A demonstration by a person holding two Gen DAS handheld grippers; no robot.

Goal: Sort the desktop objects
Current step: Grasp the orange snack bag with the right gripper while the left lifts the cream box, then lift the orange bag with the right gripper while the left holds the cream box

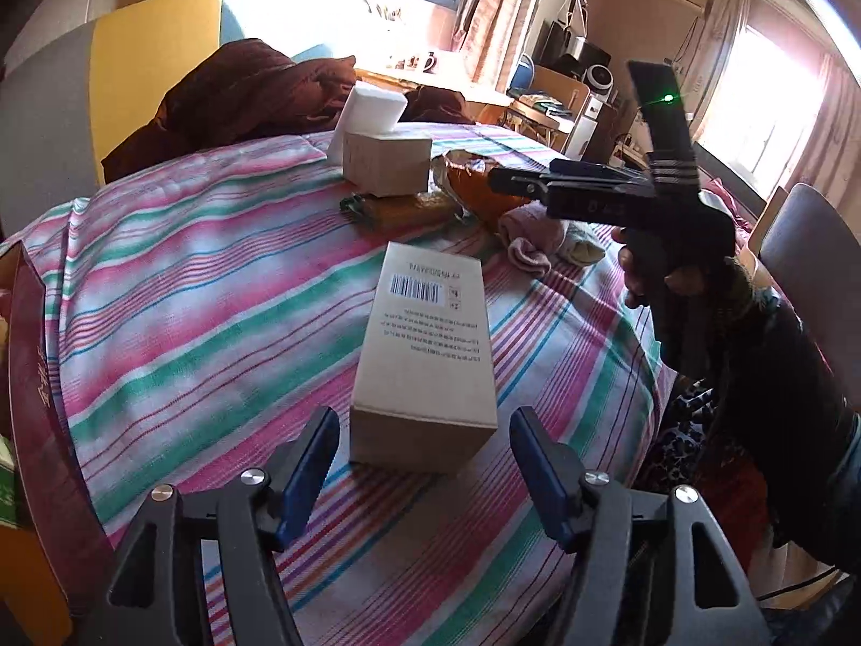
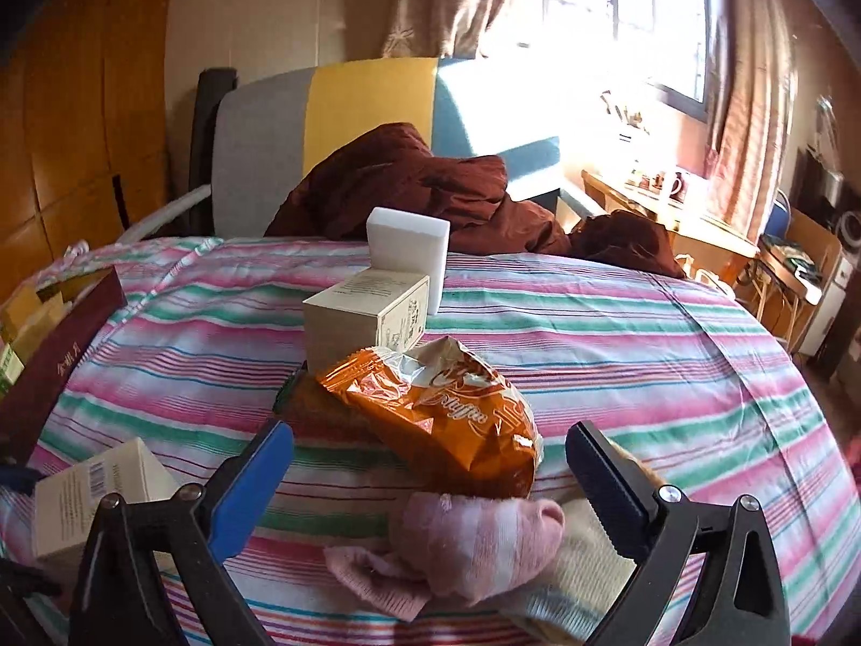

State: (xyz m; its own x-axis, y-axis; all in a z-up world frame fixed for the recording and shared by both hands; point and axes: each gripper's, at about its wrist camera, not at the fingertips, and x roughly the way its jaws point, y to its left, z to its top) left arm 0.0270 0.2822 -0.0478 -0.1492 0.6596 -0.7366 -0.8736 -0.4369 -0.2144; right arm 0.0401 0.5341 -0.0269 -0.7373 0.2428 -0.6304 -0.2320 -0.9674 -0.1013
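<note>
A long tan carton with a barcode (image 1: 428, 355) lies on the striped tablecloth (image 1: 204, 290), its near end just ahead of my open left gripper (image 1: 425, 452). The same carton (image 2: 97, 506) shows at the lower left of the right wrist view. My right gripper (image 2: 430, 452) is open above a pink sock (image 2: 473, 543) and a cream sock (image 2: 581, 570), with an orange snack bag (image 2: 446, 414) just beyond. A square tan box (image 2: 366, 317) and a white box (image 2: 409, 253) stand farther back. The right gripper (image 1: 500, 183) hovers over the socks (image 1: 533, 242).
A dark red open box (image 2: 59, 360) holding small packs sits at the table's left edge, also the red box (image 1: 32, 355) by my left gripper. A brown garment (image 2: 420, 188) lies on a chair behind the table. A person's hand (image 1: 646, 280) holds the right gripper.
</note>
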